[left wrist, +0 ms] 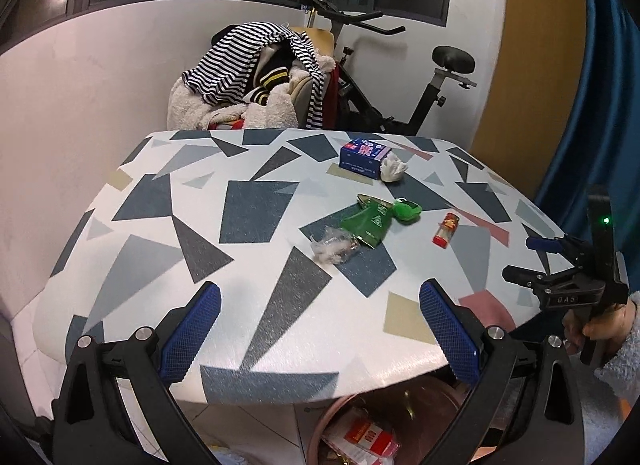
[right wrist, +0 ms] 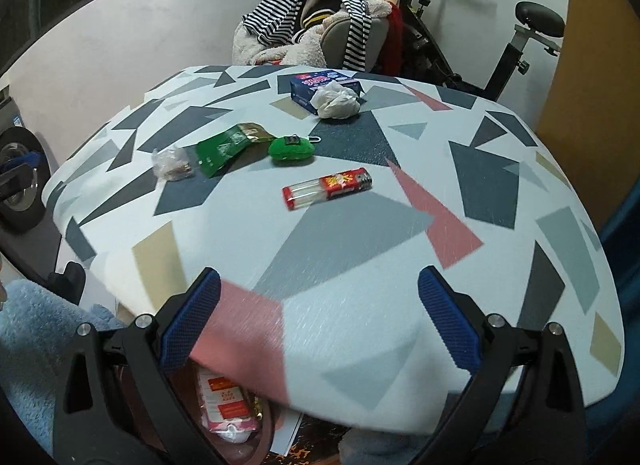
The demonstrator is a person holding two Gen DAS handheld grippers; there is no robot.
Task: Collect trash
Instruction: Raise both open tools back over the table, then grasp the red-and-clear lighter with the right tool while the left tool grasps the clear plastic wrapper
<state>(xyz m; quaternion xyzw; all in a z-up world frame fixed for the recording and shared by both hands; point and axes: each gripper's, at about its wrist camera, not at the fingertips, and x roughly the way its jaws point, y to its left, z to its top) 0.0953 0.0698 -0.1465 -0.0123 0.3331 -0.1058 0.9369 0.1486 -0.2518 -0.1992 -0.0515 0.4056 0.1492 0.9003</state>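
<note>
On the patterned table (left wrist: 248, 305) (right wrist: 360, 265) lie a crumpled clear wrapper (left wrist: 334, 246) (right wrist: 172, 164), a green packet (left wrist: 366, 221) (right wrist: 222, 149), a green pouch (left wrist: 408, 210) (right wrist: 291, 150), a red lighter (left wrist: 446, 229) (right wrist: 328, 188), a crumpled white tissue (left wrist: 393, 169) (right wrist: 336, 102) and a blue box (left wrist: 362, 157) (right wrist: 316, 85). My left gripper (left wrist: 320, 329) is open over the near edge, empty. My right gripper (right wrist: 320, 325) is open too, empty, and shows at the table's right edge (left wrist: 560, 265) in the left wrist view.
A trash bin (left wrist: 376, 429) (right wrist: 224, 409) with red-and-white packaging in it stands below the table's near edge. Behind the table are a chair heaped with striped clothes (left wrist: 256, 73) (right wrist: 312, 13) and an exercise bike (left wrist: 400, 77). A blue curtain (left wrist: 600, 65) hangs at the right.
</note>
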